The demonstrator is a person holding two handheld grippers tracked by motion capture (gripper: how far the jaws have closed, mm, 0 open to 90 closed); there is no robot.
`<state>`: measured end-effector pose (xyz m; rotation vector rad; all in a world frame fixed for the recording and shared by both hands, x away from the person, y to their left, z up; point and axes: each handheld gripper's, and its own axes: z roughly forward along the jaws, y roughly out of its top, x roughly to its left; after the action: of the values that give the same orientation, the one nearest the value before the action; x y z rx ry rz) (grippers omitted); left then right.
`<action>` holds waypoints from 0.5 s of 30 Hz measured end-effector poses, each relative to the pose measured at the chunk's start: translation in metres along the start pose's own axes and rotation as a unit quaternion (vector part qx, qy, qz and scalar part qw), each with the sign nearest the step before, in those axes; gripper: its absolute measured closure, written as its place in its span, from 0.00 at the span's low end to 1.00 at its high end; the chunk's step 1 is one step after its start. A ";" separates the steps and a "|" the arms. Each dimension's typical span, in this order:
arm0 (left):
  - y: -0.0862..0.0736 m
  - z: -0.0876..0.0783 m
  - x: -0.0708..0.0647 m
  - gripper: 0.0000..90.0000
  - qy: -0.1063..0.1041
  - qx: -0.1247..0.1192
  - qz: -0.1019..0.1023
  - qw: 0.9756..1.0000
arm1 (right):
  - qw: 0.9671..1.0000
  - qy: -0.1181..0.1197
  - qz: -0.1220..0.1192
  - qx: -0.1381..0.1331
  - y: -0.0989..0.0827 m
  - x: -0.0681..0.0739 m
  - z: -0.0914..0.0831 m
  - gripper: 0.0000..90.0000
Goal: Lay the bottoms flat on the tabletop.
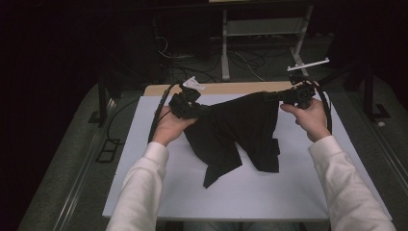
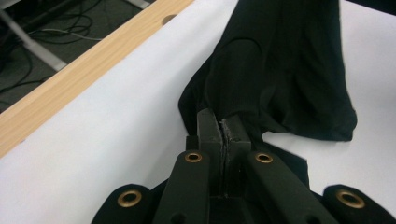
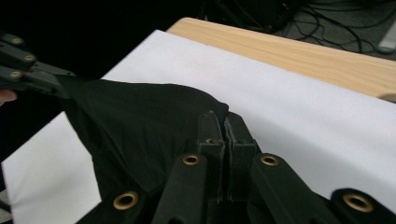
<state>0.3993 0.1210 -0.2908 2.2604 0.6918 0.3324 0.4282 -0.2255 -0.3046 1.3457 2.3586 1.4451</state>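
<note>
Over the white table top, read left to right:

Left gripper (image 1: 204,109): in my left hand (image 1: 169,126), above the left half of the table; jaws pressed together on a pinch of the black garment's edge. My left gripper view shows the two pads (image 2: 209,128) clamped with cloth between them.

Black garment (image 1: 240,130): strung between my two grippers, upper edge lifted off the surface and stretched roughly level. The rest hangs down in two loose lobes, whose lower ends lie on the white table cover (image 1: 144,159) near its middle.

Right gripper (image 1: 273,96): in my right hand (image 1: 308,115), over the right half near the far edge; jaws closed down on the garment's opposite corner. In my right gripper view cloth bunches at the pad tips (image 3: 211,126), and my left gripper shows at the far end of the fabric.

Table: bare wooden strip (image 1: 231,88) along the far edge, beyond the cover.
</note>
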 end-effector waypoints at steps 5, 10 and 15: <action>0.001 -0.024 0.003 0.98 0.019 -0.006 -0.001 1.000 | 1.000 0.010 -0.012 -0.003 0.011 0.014 -0.002 0.96; 0.018 -0.052 0.002 0.98 0.038 -0.026 0.007 0.999 | 0.999 0.012 -0.028 -0.021 0.035 0.036 -0.014 0.96; 0.040 -0.073 -0.013 0.98 0.020 -0.065 0.025 0.997 | 0.998 0.014 -0.043 -0.045 0.050 0.049 -0.038 0.96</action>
<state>0.3724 0.1320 -0.2118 2.1542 0.6169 0.4350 0.4127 -0.2087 -0.2286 1.1954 2.3077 1.5356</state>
